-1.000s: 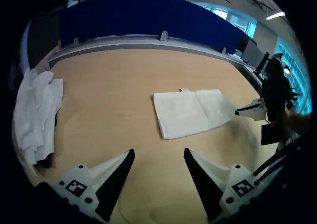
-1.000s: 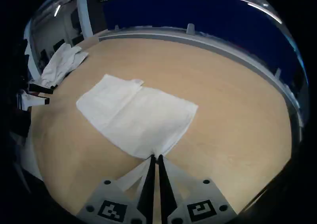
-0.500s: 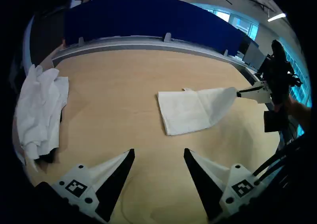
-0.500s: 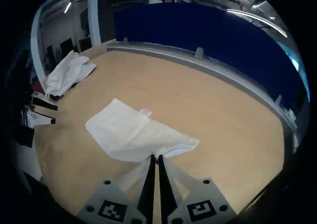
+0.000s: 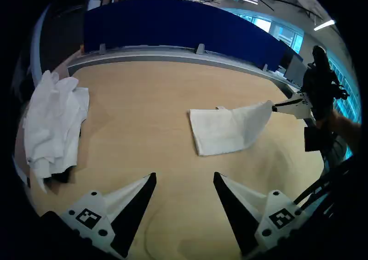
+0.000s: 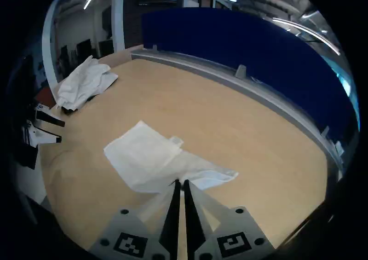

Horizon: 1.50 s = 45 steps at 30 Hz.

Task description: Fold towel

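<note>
Two claws, one towel. The right claw (image 6: 181,182) is pinching a corner of the white towel (image 6: 142,161), with both fingers squeezed tight on the fabric. It's holding that corner up off the tabletop (image 6: 257,158), so that end of the towel is hanging in a slanted drape. The rest of the towel is lying flat on the wood, out in the open middle, well apart from the blue partition (image 5: 175,25) running along the far edge. A little tab is sticking out on the towel edge facing the partition.

The left claw (image 5: 184,173) is hanging wide open, gripping nothing. It's hovering over bare wood farther from the partition than the towel is, and it isn't touching the cloth. In the right gripper view it's showing as two spread white fingers off at the tabletop edge, again well away from the partition.

In the left gripper view the right claw is coming in from the side, about level with the towel edge nearest the partition, and the raised corner is stretching up to its tip. A person's hand (image 5: 342,126) is showing just behind it, though I can't really tell how it's gripping the handle.

A crumpled pile of white cloth (image 5: 53,117) is sitting near one end of the partition, well apart from the towel.
</note>
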Each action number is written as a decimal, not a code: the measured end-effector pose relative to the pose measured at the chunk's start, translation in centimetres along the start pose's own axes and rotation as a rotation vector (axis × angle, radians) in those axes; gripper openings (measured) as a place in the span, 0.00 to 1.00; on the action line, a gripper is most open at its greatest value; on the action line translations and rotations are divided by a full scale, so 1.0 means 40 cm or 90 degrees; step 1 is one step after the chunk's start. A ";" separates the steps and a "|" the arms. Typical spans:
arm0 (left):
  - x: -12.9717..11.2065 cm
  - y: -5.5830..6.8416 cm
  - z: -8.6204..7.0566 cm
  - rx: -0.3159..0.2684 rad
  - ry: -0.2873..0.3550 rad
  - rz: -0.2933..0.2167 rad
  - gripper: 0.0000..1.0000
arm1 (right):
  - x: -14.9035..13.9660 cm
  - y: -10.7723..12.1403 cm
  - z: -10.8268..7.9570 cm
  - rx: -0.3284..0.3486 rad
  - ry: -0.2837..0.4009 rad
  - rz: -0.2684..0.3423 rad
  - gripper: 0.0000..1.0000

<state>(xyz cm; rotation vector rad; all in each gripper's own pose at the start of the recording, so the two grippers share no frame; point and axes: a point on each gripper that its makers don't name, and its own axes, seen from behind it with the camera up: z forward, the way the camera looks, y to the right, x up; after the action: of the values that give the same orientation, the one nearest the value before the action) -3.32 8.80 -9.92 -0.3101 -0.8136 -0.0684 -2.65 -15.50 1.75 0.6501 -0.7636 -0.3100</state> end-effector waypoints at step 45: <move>-0.113 -0.151 -0.336 0.145 0.069 -0.118 0.92 | 0.024 -0.415 0.287 0.183 -0.074 -0.155 0.55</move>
<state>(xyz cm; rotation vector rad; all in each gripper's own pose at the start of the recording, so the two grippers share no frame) 1.95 -1.22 -20.36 -0.0145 -0.7327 -0.1629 -10.77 -33.56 -2.21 1.0066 -0.8502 -0.4682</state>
